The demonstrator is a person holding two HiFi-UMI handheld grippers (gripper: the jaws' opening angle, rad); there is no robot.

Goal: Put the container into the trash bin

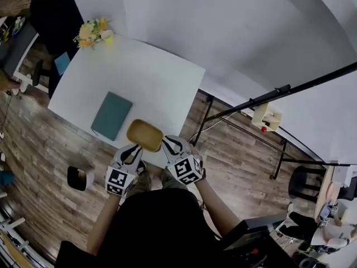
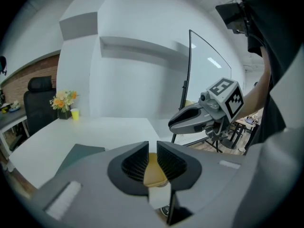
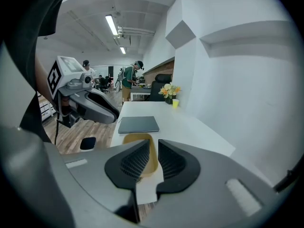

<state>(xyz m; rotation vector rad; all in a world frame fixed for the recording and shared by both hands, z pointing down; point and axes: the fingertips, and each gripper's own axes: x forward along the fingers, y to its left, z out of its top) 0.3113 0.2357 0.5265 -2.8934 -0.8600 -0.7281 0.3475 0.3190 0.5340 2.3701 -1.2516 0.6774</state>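
Observation:
A tan, shallow container (image 1: 144, 134) lies on the white table (image 1: 139, 77) by its near edge. My left gripper (image 1: 133, 149) sits just short of its left end and my right gripper (image 1: 170, 144) by its right end. In the left gripper view the jaws (image 2: 152, 148) stand a narrow gap apart, and the container (image 2: 153, 174) shows through that gap. The right gripper (image 3: 153, 146) is also narrowly open, with the container (image 3: 137, 148) lying just ahead and slightly left of the gap. No pad presses on it. A small black trash bin (image 1: 78, 178) stands on the floor to the left.
A teal notebook (image 1: 111, 115) lies on the table just beyond the container. Flowers (image 1: 92, 32) and a yellow cup (image 1: 107, 37) stand at the far corner. A black chair (image 1: 53, 13) is behind the table, and black metal frames (image 1: 245, 108) stand to the right on the wooden floor.

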